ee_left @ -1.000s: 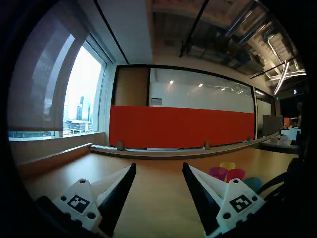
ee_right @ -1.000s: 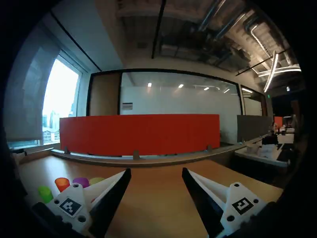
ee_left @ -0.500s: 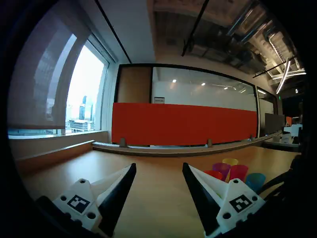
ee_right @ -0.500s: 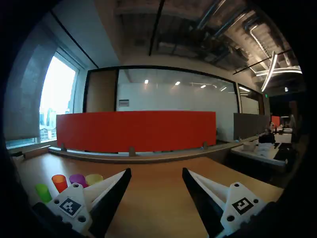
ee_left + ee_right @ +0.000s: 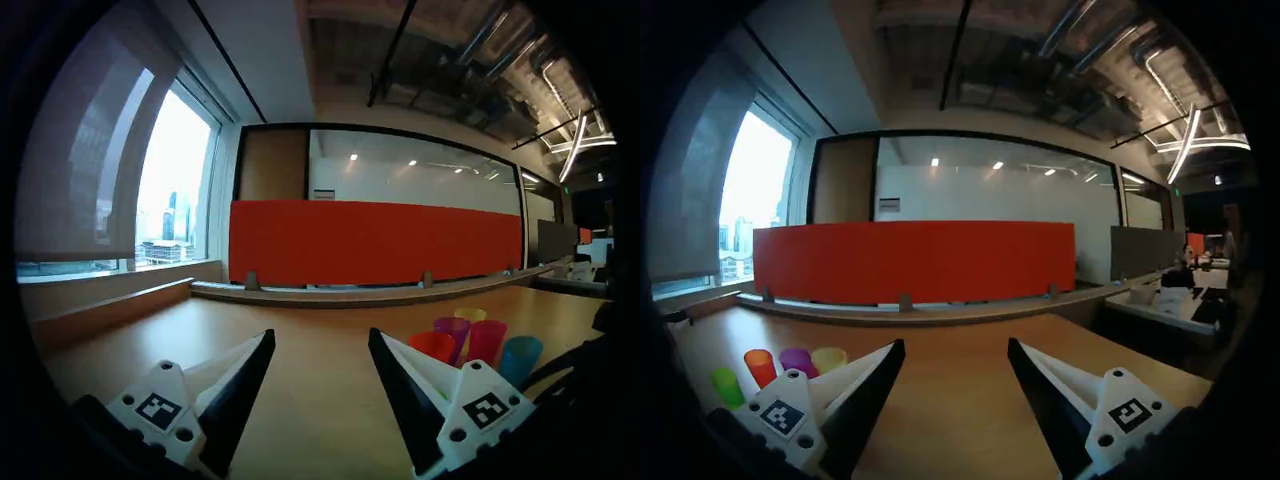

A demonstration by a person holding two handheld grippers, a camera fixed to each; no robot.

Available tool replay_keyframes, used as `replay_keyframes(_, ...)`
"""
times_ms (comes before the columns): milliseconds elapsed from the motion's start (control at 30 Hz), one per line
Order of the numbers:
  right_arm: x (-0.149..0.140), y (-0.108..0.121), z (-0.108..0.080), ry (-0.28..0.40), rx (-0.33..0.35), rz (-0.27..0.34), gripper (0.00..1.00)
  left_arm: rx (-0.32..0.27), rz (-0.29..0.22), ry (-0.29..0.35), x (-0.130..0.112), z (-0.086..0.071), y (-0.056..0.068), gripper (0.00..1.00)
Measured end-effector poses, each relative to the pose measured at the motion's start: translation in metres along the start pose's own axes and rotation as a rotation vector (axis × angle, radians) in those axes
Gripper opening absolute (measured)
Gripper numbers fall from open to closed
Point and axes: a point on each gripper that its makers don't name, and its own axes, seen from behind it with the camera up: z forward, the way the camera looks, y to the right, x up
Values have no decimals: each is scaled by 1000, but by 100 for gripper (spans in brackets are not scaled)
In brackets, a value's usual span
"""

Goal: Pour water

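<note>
Five coloured cups point(image 5: 486, 340) clustered upright on wooden table point(image 5: 320, 392).

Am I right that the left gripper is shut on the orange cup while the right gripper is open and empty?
Not quite: the left gripper view shows the left gripper open and empty, with the orange cup standing free beyond it. The right gripper is indeed open and empty.

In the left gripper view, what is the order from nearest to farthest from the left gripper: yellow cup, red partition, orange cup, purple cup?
1. Orange cup, on the right, just beyond the left gripper.
2. Purple cup, behind the orange one.
3. Yellow cup, at the back of the group.
4. Red partition, at the far edge of the table.
</note>
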Motion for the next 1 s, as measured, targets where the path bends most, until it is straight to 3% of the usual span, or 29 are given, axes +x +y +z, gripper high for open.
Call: replay_keyframes(1000,4,3,0,3,-7,-2,100,6,24,-46,-18,3,-1,86)
